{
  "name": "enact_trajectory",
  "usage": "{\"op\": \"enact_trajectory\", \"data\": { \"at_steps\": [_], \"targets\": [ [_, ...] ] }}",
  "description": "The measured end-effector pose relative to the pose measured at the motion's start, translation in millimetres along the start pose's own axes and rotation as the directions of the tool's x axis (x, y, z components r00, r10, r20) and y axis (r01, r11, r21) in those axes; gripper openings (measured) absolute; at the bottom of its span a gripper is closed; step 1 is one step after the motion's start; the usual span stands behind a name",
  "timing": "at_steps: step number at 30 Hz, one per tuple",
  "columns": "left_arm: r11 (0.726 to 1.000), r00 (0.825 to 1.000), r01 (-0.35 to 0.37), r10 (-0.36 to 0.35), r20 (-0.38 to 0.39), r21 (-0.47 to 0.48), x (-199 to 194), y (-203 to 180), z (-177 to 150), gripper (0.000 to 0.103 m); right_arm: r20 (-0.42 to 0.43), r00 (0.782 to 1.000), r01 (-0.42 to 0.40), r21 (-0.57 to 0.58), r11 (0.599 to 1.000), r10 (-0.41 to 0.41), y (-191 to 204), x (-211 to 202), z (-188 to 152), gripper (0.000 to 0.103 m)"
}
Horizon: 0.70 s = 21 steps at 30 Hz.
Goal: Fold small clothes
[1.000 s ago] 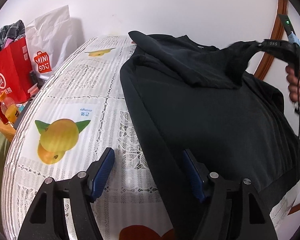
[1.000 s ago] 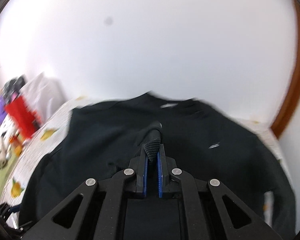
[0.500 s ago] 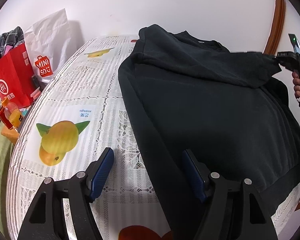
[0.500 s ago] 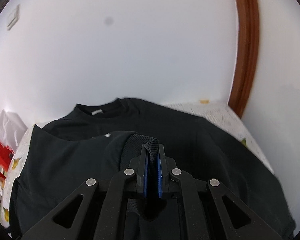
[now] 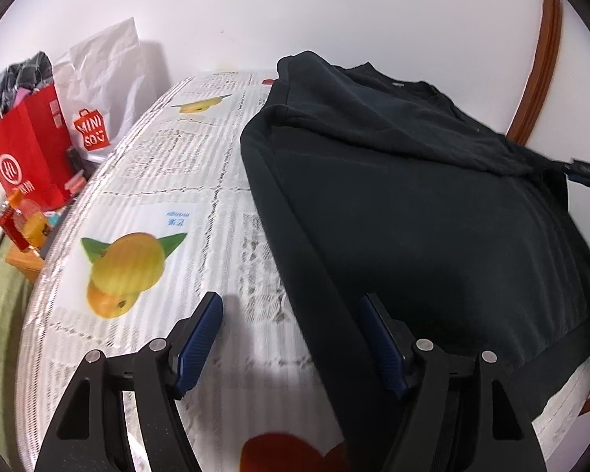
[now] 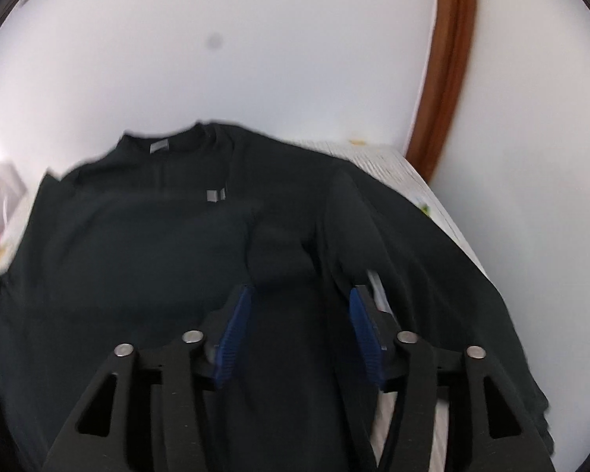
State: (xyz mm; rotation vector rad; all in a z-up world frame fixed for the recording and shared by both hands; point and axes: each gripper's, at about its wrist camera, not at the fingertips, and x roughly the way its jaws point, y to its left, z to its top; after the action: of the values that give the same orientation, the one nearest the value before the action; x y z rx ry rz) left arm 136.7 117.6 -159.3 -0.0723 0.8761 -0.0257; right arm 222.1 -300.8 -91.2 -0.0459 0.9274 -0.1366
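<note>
Bare tablecloth (image 5: 153, 181) left of black sweatshirt (image 5: 432, 228) (bags (image 5: 31, 157) beyond edge). Left gripper (image 5: 291, 338) spread wide, straddling hem; right gripper (image 6: 301, 326) spread above sleeve, holding nothing.

Right tool (image 5: 588, 171) cut by frame edge, sweatshirt (image 6: 137, 255) collar motion-blurred

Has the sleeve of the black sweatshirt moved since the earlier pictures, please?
Yes. The sleeve has been carried across the black sweatshirt toward the brown door frame; the right gripper, earlier shut on its cuff, is now open.
</note>
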Motion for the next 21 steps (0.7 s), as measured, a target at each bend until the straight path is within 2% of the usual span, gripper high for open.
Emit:
{"op": "enact_trajectory", "data": {
  "at_steps": [3, 5, 7, 10, 12, 15, 16, 17, 18, 19, 20, 21],
  "targets": [
    [1.000, 1.000, 0.017, -0.017, -0.005, 0.006, -8.1, -0.1, -6.9, 0.070, -0.041, 0.999, 0.004, -0.048, 0.999, -0.006, -5.6, -16.3, -41.2, 0.061],
    [0.998, 0.998, 0.054, -0.054, -0.008, -0.013, -14.8, 1.4, -12.1, 0.070, -0.057, 0.998, 0.027, -0.070, 0.997, -0.031, -10.3, -27.3, -71.2, 0.064],
    [0.994, 0.995, 0.100, -0.101, -0.017, -0.043, -19.5, 2.5, -16.2, 0.068, -0.078, 0.996, 0.031, -0.056, 0.998, -0.035, -16.0, -35.0, -97.4, 0.065],
    [0.988, 0.989, 0.140, -0.142, -0.029, -0.064, -23.7, -1.0, -22.8, 0.068, -0.141, 0.990, -0.027, 0.020, 0.999, 0.030, -28.2, -39.3, -137.6, 0.065],
    [0.992, 0.993, 0.114, -0.116, -0.031, -0.045, -24.4, -7.0, -26.3, 0.064, -0.148, 0.988, -0.030, 0.032, 0.999, 0.034, -30.9, -42.3, -157.6, 0.065],
    [0.998, 0.998, 0.052, -0.053, -0.041, -0.023, -24.4, -14.6, -28.2, 0.052, -0.129, 0.990, -0.050, 0.073, 0.996, 0.059, -34.8, -53.0, -172.2, 0.065],
    [0.999, 0.998, 0.037, -0.038, -0.046, -0.024, -24.3, -15.6, -28.0, 0.045, -0.128, 0.989, -0.064, 0.081, 0.995, 0.074, -33.8, -53.9, -173.3, 0.064],
    [0.999, 0.998, 0.029, -0.031, -0.049, -0.030, -25.0, -16.1, -28.4, 0.032, -0.116, 0.991, -0.065, 0.082, 0.994, 0.074, -33.7, -56.3, -177.0, 0.058],
    [0.999, 0.998, 0.037, -0.038, -0.047, -0.038, -25.4, -16.0, -28.8, 0.021, -0.109, 0.992, -0.062, 0.079, 0.995, 0.071, -32.0, -58.4, -179.2, 0.046],
    [0.998, 0.998, 0.039, -0.041, -0.045, -0.042, -24.8, -15.0, -28.4, 0.011, -0.099, 0.992, -0.068, 0.070, 0.995, 0.075, -29.6, -61.4, -181.7, 0.039],
    [0.998, 0.998, 0.038, -0.041, -0.040, -0.051, -25.6, -13.2, -29.0, 0.010, -0.088, 0.992, -0.083, 0.055, 0.995, 0.088, -27.0, -64.5, -184.7, 0.021],
    [0.997, 0.998, 0.040, -0.042, -0.037, -0.064, -27.1, -10.4, -30.4, 0.009, -0.079, 0.994, -0.078, 0.036, 0.996, 0.080, -24.2, -68.4, -186.7, 0.015]
  ]
}}
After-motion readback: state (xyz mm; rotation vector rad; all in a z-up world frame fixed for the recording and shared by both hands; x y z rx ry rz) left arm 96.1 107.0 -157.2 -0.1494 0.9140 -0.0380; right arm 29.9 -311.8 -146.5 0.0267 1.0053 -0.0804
